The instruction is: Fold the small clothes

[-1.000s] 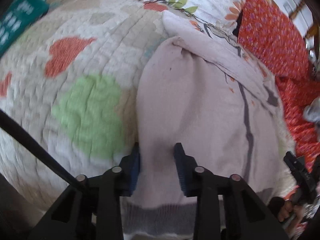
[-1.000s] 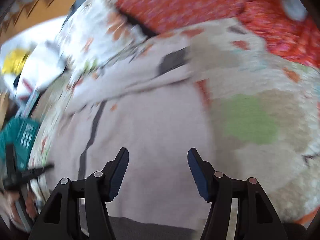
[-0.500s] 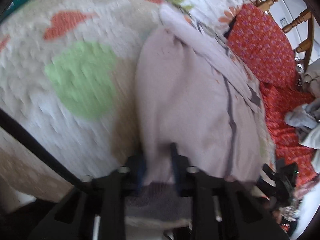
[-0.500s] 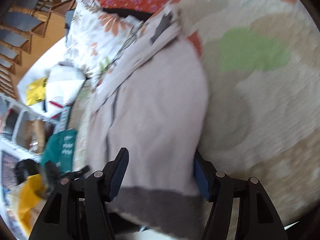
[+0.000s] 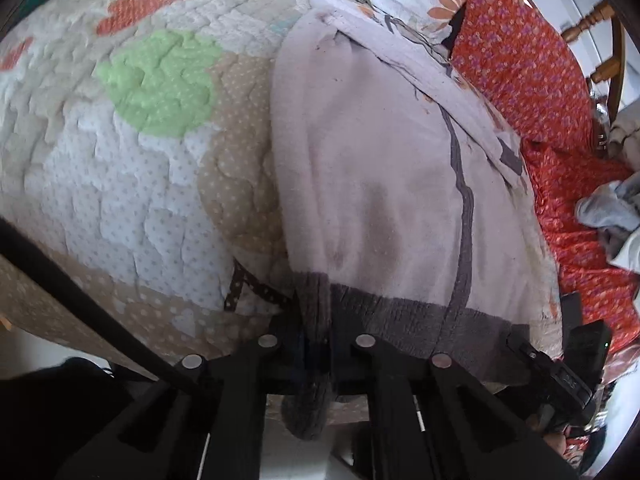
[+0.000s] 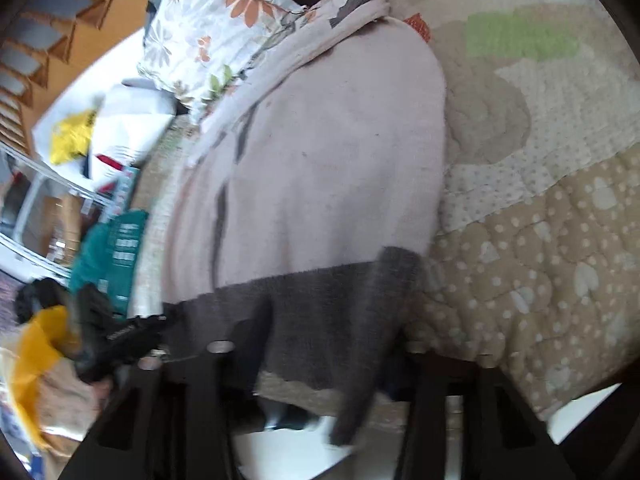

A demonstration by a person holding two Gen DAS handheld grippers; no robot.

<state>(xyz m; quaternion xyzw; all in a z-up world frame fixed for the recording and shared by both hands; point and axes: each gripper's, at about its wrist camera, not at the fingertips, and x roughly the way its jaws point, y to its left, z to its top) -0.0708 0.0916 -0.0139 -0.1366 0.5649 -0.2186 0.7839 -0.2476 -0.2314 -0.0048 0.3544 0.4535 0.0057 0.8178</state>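
My left claw (image 5: 318, 344) is clenched on the grey hem of a pale lilac garment (image 5: 384, 168) lying on the quilt (image 5: 132, 160). My right claw (image 6: 320, 364) straddles the hem, released. Floral pillow (image 6: 208, 36) beyond.

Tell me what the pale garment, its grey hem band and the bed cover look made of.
Pale garment: soft brushed fleece or cotton, matte and slightly fuzzy. Grey hem band: ribbed knit, with visible vertical ribs. Bed cover: quilted cotton patchwork, likely padded, with puffy stitched dotted patches.
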